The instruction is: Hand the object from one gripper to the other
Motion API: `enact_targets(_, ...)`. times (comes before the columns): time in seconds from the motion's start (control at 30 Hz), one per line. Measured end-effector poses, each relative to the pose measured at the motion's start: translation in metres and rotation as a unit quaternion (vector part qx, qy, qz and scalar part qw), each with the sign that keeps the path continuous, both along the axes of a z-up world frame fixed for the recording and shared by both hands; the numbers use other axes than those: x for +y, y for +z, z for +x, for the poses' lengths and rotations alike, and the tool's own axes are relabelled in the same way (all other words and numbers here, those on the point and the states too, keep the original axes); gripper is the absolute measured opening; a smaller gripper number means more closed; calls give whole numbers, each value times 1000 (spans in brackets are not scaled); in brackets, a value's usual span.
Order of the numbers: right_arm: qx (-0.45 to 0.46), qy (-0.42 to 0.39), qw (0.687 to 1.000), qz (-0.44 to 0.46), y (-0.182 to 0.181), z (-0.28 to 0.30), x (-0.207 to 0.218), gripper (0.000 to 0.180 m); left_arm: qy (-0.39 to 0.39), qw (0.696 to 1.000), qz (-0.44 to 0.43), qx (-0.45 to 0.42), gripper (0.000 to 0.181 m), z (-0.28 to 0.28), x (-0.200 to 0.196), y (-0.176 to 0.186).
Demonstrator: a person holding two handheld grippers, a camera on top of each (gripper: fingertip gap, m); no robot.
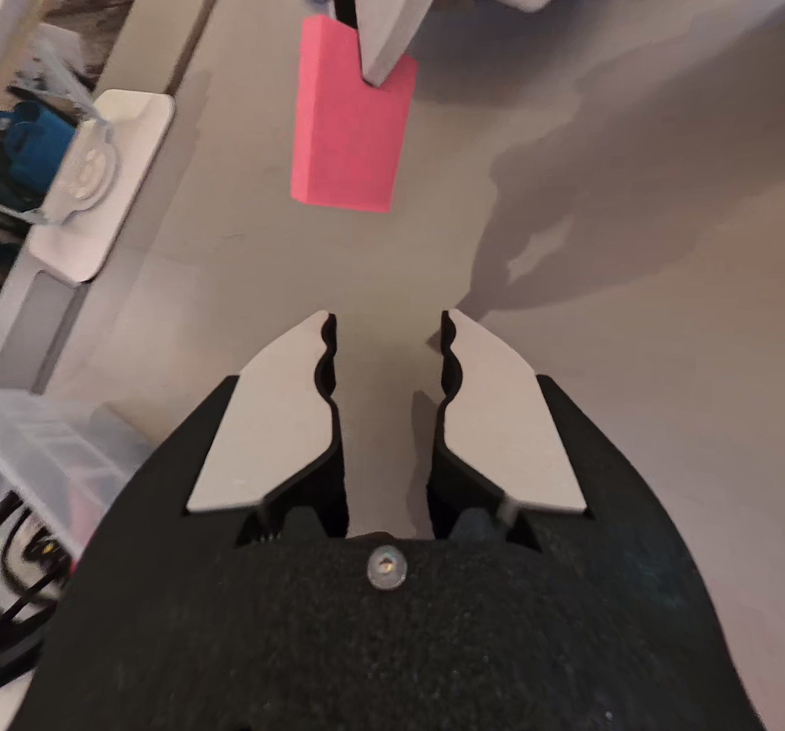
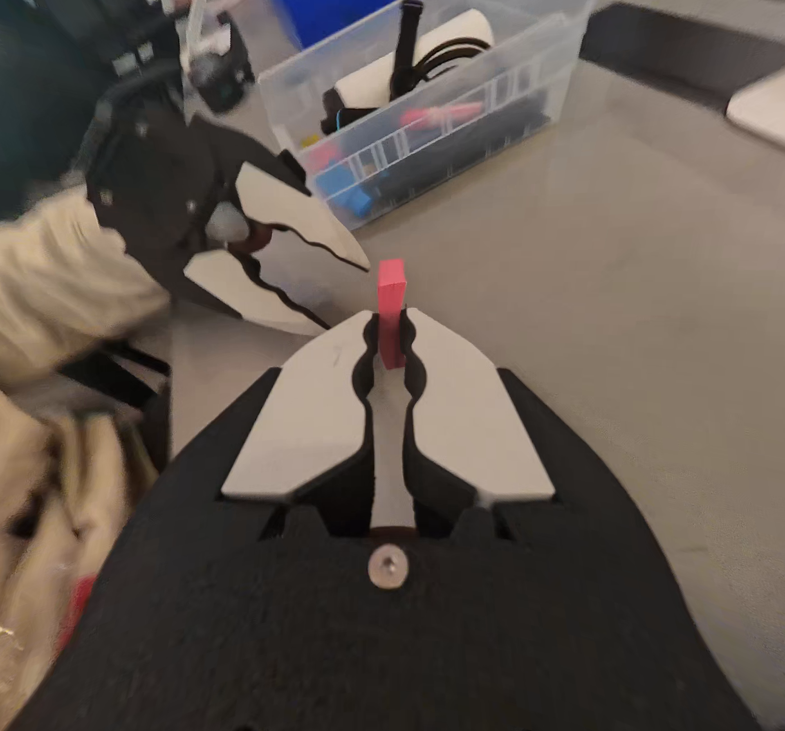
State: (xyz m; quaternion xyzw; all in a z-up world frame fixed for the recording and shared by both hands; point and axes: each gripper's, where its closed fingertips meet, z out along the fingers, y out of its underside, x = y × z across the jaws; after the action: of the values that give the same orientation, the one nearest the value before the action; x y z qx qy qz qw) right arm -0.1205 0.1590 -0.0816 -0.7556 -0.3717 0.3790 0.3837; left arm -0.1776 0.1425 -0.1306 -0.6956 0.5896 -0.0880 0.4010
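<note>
Straight ahead of the spread, empty left gripper (image 1: 387,320) hangs the block (image 1: 352,124), long axis toward it, pinched by the right gripper (image 2: 389,314).

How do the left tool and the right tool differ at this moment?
The left tool is open and holds nothing; the right tool is shut on the pink block. The block sits between the right tool's fingers but lies apart from the left tool. Both have pale fingers on black bodies.
</note>
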Motion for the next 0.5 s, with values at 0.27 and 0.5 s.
enact_targets(0.27,74,-42,974,-208,-31,-36,-7,9,47,993,102,43,61,-13,22,5)
enact_targets(0.5,104,-66,973,-195,-27,-43,-2,9,30,994,83,64,72,-13,17,-6)
